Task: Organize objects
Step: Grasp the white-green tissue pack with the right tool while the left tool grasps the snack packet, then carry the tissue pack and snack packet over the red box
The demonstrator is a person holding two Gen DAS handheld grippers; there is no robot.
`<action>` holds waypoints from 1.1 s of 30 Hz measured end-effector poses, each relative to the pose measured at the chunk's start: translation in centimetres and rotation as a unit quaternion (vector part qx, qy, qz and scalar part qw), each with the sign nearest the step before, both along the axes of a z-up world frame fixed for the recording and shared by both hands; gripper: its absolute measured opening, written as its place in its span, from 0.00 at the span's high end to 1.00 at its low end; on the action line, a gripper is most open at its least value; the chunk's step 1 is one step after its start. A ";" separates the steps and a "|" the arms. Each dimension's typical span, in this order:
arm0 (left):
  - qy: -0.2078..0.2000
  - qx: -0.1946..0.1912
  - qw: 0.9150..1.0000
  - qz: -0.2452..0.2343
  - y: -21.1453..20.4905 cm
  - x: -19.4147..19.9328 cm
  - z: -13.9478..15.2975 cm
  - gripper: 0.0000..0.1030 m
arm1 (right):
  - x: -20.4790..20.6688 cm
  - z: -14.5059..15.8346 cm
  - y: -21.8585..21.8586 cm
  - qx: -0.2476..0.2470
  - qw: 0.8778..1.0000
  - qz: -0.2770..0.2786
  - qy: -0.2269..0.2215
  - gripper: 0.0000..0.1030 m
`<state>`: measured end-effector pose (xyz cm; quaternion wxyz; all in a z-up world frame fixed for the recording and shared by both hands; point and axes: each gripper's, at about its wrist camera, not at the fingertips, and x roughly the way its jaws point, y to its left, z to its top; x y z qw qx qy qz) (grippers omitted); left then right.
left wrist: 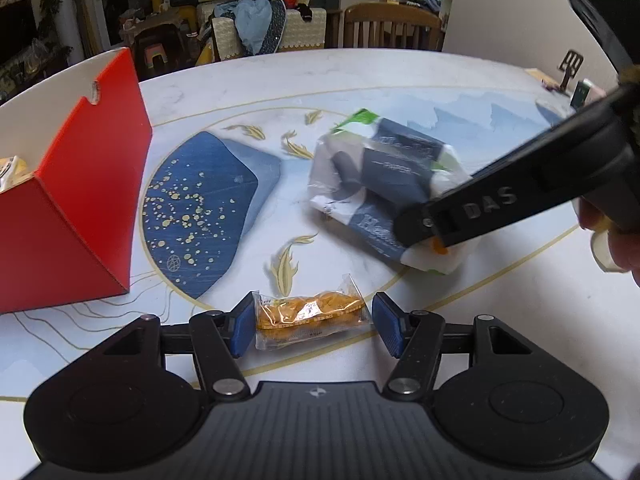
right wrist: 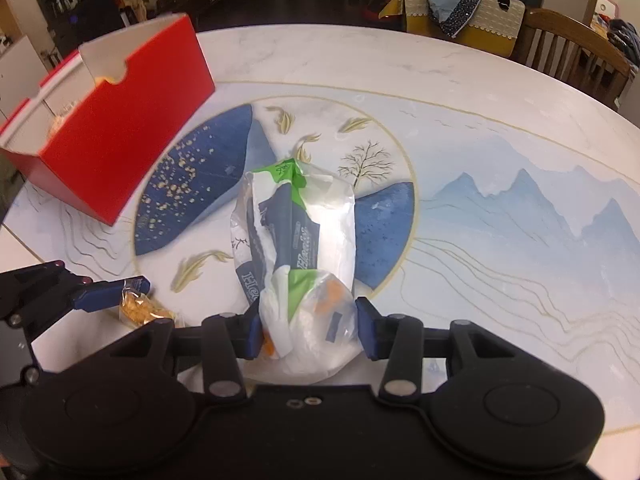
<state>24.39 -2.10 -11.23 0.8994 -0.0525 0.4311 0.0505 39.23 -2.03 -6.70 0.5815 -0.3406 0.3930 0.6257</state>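
Table inventory: one red box, one tissue pack, one snack packet, two grippers.

Left gripper (left wrist: 313,324): blue pads spread, straddling the one clear snack packet (left wrist: 310,314) of orange pieces lying on the painted table (left wrist: 500,280); left pad at the wrapper, right pad just apart. Right gripper (right wrist: 306,330): pads spread either side of the near end of the one white, navy and green tissue pack (right wrist: 294,240), table centre; contact unclear. One open red box (left wrist: 86,204) stands at the left, well apart, pale contents inside. One wooden chair (right wrist: 576,60) behind the far edge.
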 end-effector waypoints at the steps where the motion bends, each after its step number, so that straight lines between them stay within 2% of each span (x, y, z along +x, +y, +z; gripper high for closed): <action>1: -0.002 -0.003 1.000 0.001 0.1 -0.2 0.2 0.41 | 0.1 0.3 -0.3 0.002 1.000 -0.002 0.002 0.57; 11: -0.007 -0.018 1.000 0.013 1.8 -2.2 3.3 0.41 | -0.8 3.9 -3.4 0.009 1.000 -0.005 0.020 0.57; 19: -0.025 -0.034 0.999 0.003 3.7 -3.7 6.5 0.41 | -3.1 6.4 -5.2 0.012 1.000 0.000 0.029 0.57; 21: -0.029 -0.035 0.999 -0.001 4.3 -4.1 7.1 0.41 | -3.7 7.0 -5.3 0.012 0.999 0.000 0.033 0.57; 22: -0.031 -0.036 0.999 -0.003 4.6 -4.3 7.4 0.41 | -4.1 7.3 -5.4 0.012 0.999 0.033 0.039 0.57; 33: -0.062 -0.034 0.998 0.000 10.1 -6.1 11.1 0.41 | -8.8 10.3 -3.9 0.028 0.997 0.052 0.057 0.56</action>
